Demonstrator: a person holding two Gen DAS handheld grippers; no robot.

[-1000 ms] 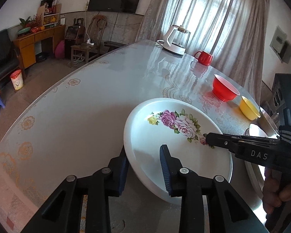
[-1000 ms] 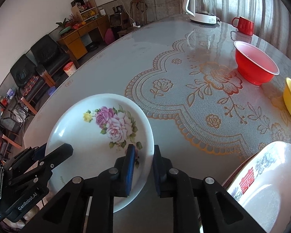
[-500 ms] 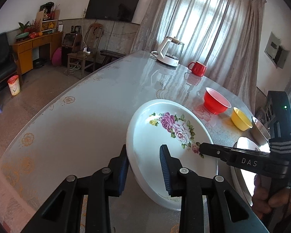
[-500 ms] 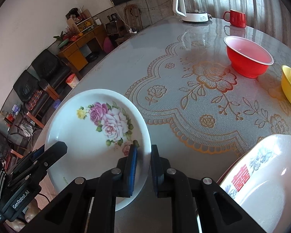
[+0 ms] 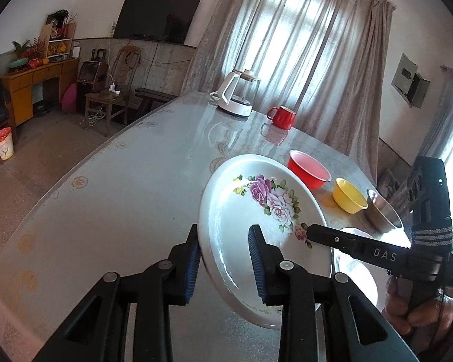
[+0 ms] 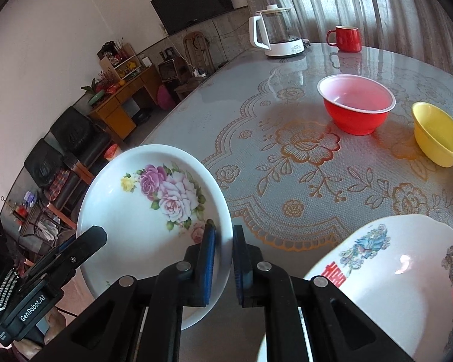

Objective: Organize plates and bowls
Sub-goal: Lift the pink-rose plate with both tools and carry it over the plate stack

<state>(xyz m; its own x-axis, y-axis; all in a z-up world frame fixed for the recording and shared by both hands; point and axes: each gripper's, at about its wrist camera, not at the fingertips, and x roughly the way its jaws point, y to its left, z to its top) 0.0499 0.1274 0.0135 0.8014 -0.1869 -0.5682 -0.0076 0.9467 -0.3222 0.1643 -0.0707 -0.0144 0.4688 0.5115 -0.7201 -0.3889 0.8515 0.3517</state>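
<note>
A white plate with pink roses (image 5: 256, 220) (image 6: 154, 211) is held up off the table between both grippers. My left gripper (image 5: 225, 259) is shut on its left rim. My right gripper (image 6: 223, 259) is shut on its right rim; it shows in the left wrist view as a black arm marked DAS (image 5: 362, 249). A second white plate with red characters (image 6: 392, 286) lies on the table below and to the right. A red bowl (image 6: 356, 105), a yellow bowl (image 6: 438, 134) and a steel bowl (image 5: 382, 214) stand further back on the right.
A glass-topped table with a gold flower cloth (image 6: 287, 157) runs away from me. A white kettle (image 5: 237, 96) and a red mug (image 5: 282, 117) stand at its far end. Black chairs (image 6: 60, 157) and a wooden desk (image 5: 36, 81) stand off to the left.
Both grippers have lifted the rose plate higher off the table and tilted it, carrying it a little to the right. Both grips hold unchanged.
</note>
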